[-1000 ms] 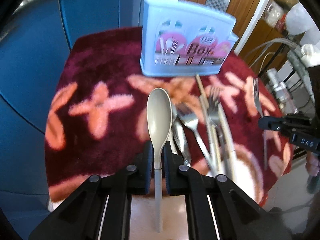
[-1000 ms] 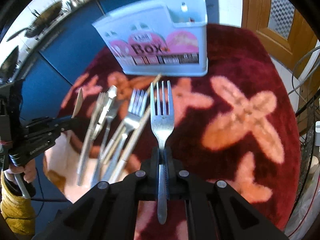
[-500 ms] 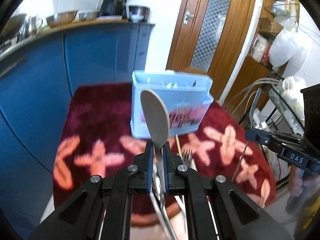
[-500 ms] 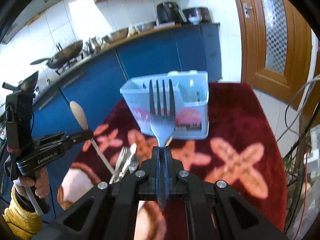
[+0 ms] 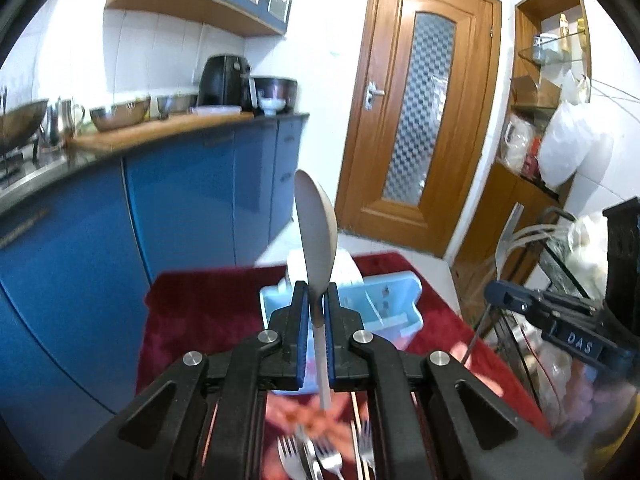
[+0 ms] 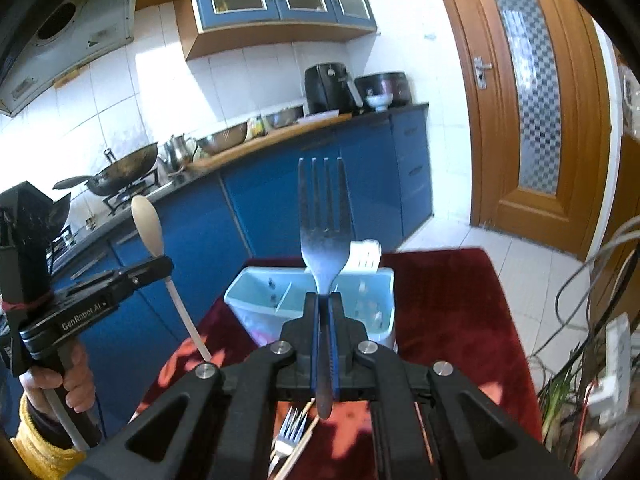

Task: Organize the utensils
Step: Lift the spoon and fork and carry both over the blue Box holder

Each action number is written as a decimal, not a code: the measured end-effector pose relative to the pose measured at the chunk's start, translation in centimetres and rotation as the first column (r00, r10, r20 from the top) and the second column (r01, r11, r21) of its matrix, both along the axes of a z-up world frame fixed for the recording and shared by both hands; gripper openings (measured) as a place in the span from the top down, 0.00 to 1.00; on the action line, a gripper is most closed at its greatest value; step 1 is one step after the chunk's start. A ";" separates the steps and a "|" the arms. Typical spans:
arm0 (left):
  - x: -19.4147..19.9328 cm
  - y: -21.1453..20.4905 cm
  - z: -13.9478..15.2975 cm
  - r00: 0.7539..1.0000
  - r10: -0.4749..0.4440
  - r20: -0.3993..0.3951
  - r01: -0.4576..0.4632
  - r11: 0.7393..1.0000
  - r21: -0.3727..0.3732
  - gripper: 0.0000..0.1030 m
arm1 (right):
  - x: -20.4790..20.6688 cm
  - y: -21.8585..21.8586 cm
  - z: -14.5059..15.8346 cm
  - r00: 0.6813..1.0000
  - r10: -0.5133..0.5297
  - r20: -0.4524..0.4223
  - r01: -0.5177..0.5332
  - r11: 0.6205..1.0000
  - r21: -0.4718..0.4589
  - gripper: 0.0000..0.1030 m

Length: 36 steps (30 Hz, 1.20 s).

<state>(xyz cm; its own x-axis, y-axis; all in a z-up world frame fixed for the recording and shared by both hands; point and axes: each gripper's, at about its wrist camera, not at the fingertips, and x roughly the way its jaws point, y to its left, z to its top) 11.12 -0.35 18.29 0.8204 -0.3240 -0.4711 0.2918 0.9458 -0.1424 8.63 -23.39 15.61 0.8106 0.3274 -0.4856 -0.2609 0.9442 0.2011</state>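
Two grippers you held were clamped on light, stiff, likely slippery utensils by their necks above the box [image 6: 312, 304]: left gripper [image 5: 316, 312] on a spoon [image 5: 316, 232], right gripper [image 6: 325, 312] on a fork [image 6: 325, 224].

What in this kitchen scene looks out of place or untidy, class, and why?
Loose cutlery lies in a crossed heap on the red mat rather than in the blue utensil box, whose compartments look nearly empty. Only the spoon and the fork are held up in the grippers; nothing looks spilled or broken.
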 end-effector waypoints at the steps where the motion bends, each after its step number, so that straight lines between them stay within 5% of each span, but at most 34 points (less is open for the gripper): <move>1: 0.6 -0.1 0.4 1.000 0.006 0.011 -0.006 1.000 0.000 0.95 | 0.4 0.1 0.2 1.000 -0.006 0.008 0.006 1.000 -0.005 0.94; 12: 6.5 -1.4 1.1 0.992 0.074 0.104 -0.077 0.997 0.027 0.95 | 5.4 0.8 -0.1 0.994 -0.068 0.087 0.072 0.996 -0.053 0.94; 25: 9.5 -2.6 -6.2 0.998 0.060 0.000 -0.060 0.997 0.049 0.95 | 9.1 1.5 -5.8 0.998 -0.069 -0.008 0.067 0.992 -0.107 0.94; 36: 9.6 -2.9 -9.5 0.997 0.036 -0.072 -0.032 0.998 0.057 0.95 | 9.7 2.1 -7.6 0.997 -0.049 -0.065 0.041 0.992 -0.117 0.90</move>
